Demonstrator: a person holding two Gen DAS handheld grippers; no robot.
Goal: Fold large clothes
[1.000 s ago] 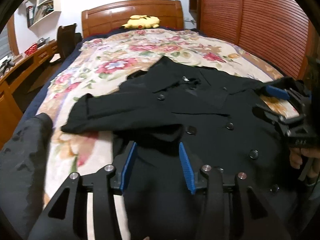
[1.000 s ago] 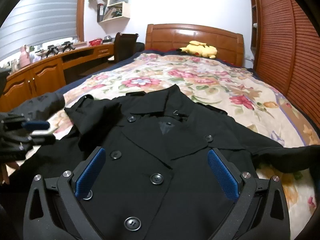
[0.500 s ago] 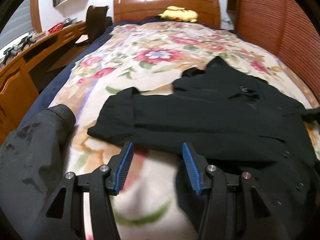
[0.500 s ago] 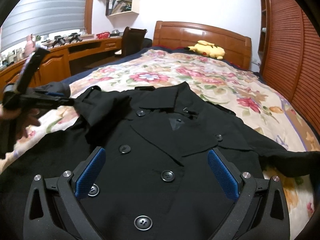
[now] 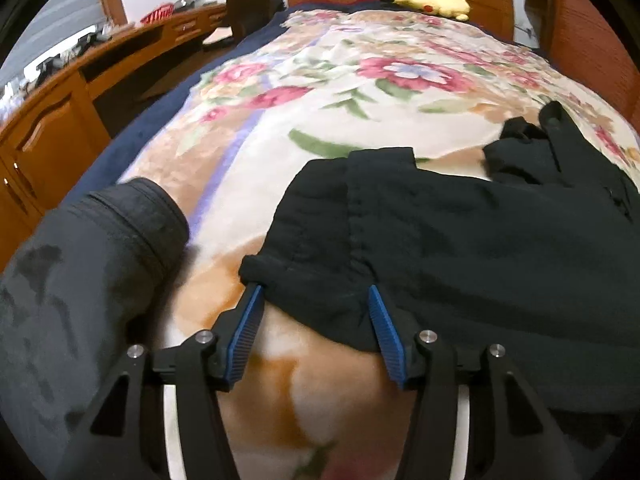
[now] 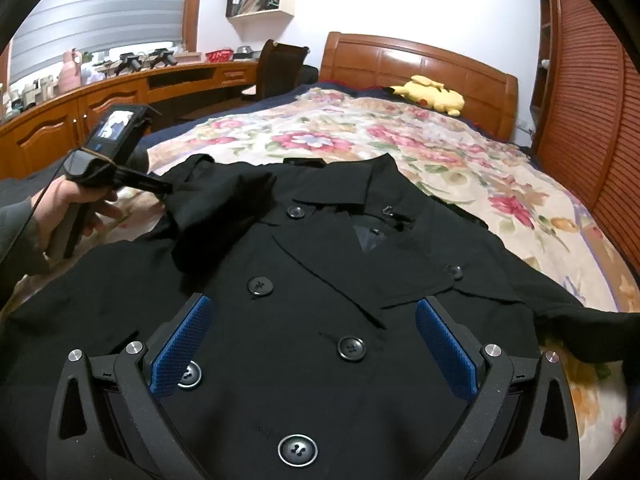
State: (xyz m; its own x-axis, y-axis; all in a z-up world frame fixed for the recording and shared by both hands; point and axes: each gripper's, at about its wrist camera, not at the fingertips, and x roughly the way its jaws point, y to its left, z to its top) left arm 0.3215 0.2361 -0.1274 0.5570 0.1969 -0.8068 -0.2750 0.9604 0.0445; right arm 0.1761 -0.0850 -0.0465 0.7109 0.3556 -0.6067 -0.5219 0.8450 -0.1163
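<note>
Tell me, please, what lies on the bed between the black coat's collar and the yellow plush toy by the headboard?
Only bare floral blanket lies between the coat collar and the yellow plush toy, as the right wrist view shows.

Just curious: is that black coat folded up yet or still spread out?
Mostly spread: the coat lies front-up; only one sleeve is folded across it.

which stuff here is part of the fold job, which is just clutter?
In the job:
black coat
its folded-over sleeve
left gripper, jaws open at the cuff
right gripper, jaws open over the buttons

Lying about:
yellow plush toy
floral blanket
chair
desk
</note>
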